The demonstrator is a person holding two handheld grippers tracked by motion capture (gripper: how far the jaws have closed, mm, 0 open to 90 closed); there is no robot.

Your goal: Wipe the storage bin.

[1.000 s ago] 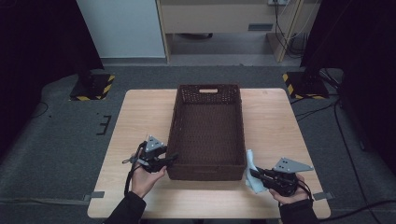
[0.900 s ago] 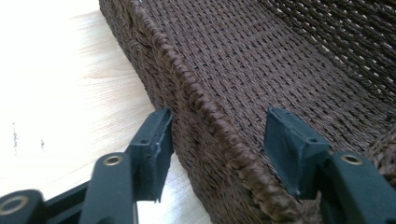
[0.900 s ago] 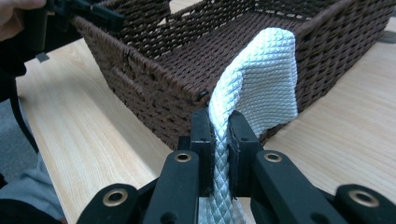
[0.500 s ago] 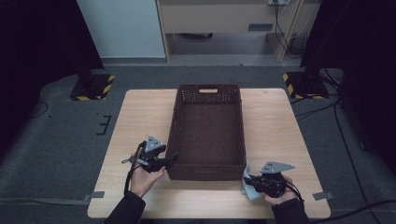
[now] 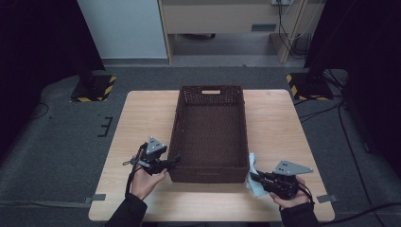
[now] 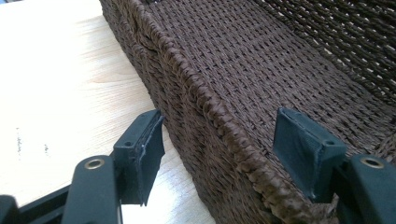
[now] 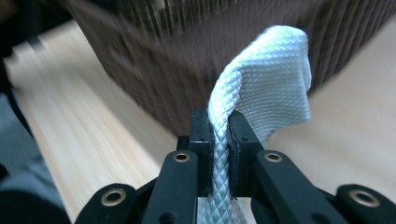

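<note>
A dark brown woven basket (image 5: 176, 135) stands lengthwise in the middle of the wooden table (image 5: 142, 118). My left gripper (image 5: 175, 161) is at its near left corner. In the left gripper view the jaws (image 6: 219, 135) straddle the basket's rim (image 6: 187, 70), one pad outside and one inside, neither touching. They have just been opening. My right gripper (image 5: 253, 176) is at the near right corner, shut on a pale blue-white woven cloth (image 5: 252, 165). In the right gripper view the cloth (image 7: 271, 79) rises from the pinched pads (image 7: 219, 123) and flops over in front of the basket wall (image 7: 177, 51).
The basket has a handle slot (image 5: 211, 91) in its far wall. Bare tabletop lies on both sides of it (image 5: 279, 123). Behind the table stand two black-and-yellow striped bases (image 5: 94, 89) (image 5: 309, 85) and a cabinet, with cables on the floor at the right.
The right hand with the cloth shifted left along the table's near edge, then came back right to the basket's near right corner. The left hand has stayed in place.
</note>
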